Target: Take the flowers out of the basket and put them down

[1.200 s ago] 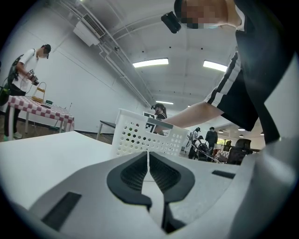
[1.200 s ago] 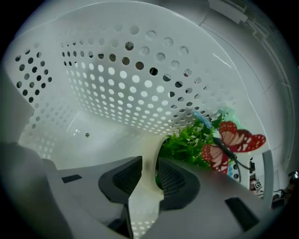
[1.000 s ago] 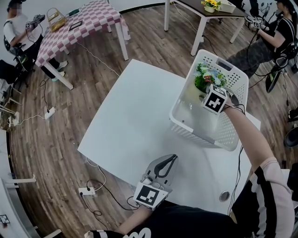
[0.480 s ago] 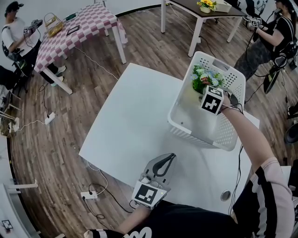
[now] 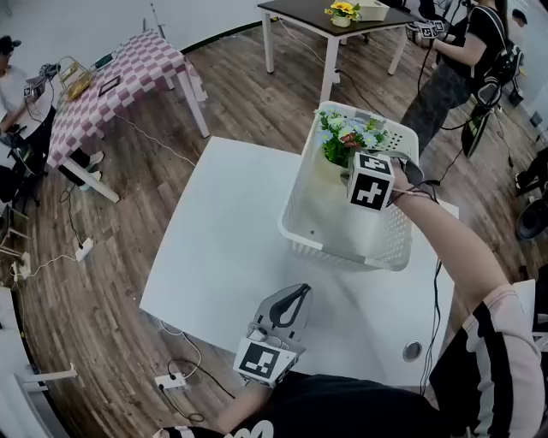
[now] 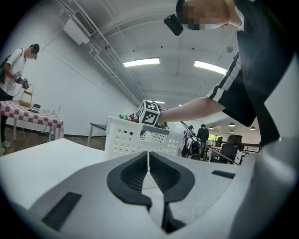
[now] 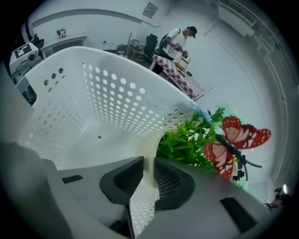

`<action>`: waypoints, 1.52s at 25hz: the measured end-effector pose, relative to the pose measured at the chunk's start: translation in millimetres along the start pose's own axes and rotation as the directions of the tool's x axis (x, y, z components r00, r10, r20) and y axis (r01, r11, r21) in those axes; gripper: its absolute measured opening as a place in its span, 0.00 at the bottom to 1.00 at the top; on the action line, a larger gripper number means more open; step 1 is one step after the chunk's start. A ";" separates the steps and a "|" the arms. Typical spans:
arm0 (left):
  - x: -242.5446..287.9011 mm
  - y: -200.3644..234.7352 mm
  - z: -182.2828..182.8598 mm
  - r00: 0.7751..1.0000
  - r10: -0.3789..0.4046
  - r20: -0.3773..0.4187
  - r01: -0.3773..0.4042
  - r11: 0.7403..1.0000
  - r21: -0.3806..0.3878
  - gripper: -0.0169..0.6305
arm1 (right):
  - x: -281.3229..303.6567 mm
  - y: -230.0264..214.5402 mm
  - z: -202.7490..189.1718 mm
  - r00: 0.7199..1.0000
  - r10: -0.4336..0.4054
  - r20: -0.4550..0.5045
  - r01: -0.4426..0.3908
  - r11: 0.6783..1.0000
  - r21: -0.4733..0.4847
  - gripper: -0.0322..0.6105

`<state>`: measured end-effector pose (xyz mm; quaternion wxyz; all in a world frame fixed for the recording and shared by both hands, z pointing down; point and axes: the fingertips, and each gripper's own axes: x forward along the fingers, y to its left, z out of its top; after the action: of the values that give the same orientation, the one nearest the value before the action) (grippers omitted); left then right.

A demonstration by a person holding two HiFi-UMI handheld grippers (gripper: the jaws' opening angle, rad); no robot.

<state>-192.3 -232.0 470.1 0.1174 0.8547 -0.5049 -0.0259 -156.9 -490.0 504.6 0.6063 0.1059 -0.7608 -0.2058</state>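
A white perforated basket (image 5: 338, 244) stands on the white table (image 5: 223, 231) at its far right. Green artificial flowers (image 5: 344, 135) with a red butterfly (image 7: 233, 142) stick up at the basket's far corner. My right gripper (image 5: 353, 168) reaches into the basket; its jaws are shut on the cream pot's rim (image 7: 148, 144), with the leaves (image 7: 187, 140) just to the right. The basket's inner wall (image 7: 117, 102) fills the left of that view. My left gripper (image 5: 289, 301) rests at the table's near edge, shut on nothing, and faces the basket (image 6: 126, 140).
A cable hole (image 5: 413, 351) sits in the table's near right corner. On the wooden floor are a checkered table (image 5: 120, 77) at far left, a dark table (image 5: 330, 21) with yellow flowers behind, people at both, and a power strip (image 5: 171, 382) with cables.
The head view has swung, so the basket sits further left in it. The flowers and my right gripper now stand higher against the basket's rim. The left gripper has stayed put.
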 end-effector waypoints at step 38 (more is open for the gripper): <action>54.7 -108.7 -7.3 0.930 -0.347 -0.122 0.357 0.931 0.072 0.04 | -198.9 -36.4 -158.6 0.959 -0.270 -0.083 0.282 0.940 0.192 0.17</action>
<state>-71.2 -228.0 456.6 0.0981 0.9360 -0.3372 0.0229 41.4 -470.1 342.3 0.5784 0.2781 -0.7383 -0.2075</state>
